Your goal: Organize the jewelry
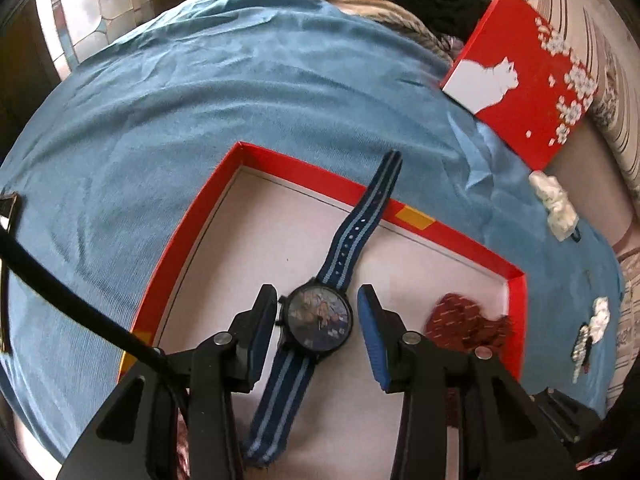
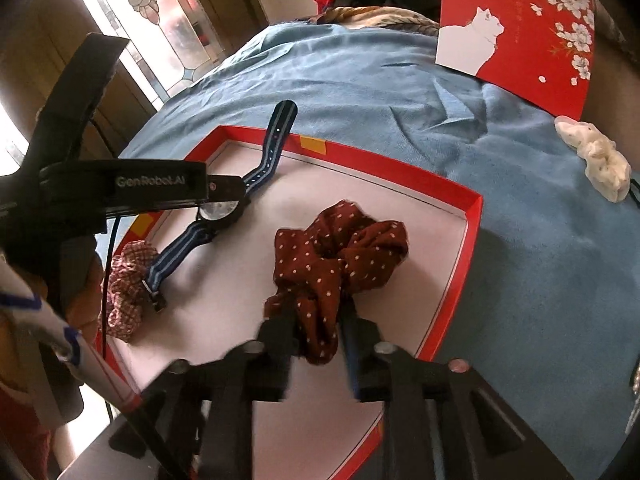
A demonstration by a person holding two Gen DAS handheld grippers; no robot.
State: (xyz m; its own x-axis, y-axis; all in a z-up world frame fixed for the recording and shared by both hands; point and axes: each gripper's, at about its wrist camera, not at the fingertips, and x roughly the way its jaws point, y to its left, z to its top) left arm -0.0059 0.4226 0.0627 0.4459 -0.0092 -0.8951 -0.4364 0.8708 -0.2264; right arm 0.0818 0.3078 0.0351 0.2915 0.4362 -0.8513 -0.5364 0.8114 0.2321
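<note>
While my left gripper (image 1: pixel 317 322) hovers with its fingers spread, released, the watch (image 1: pixel 320 317) lies between them untouched, inside the red box tray (image 1: pixel 184 216). Its striped strap runs toward 12 o'clock, the tip resting over the tray's far wall; the other end lies toward 6 o'clock on the white floor. My right gripper (image 2: pixel 316 326) is clenched on the dark red dotted scrunchie (image 2: pixel 340 256), over the tray's middle. A checked scrunchie (image 2: pixel 128 280) lies at 9 o'clock in the right wrist view, touching the strap's buckle end. The tray lid (image 2: pixel 532 28), printed with a white cat, sits at 1 o'clock on the blue cloth (image 1: pixel 200 100); a white scrunchie (image 2: pixel 596 160) lies at 3 o'clock.
</note>
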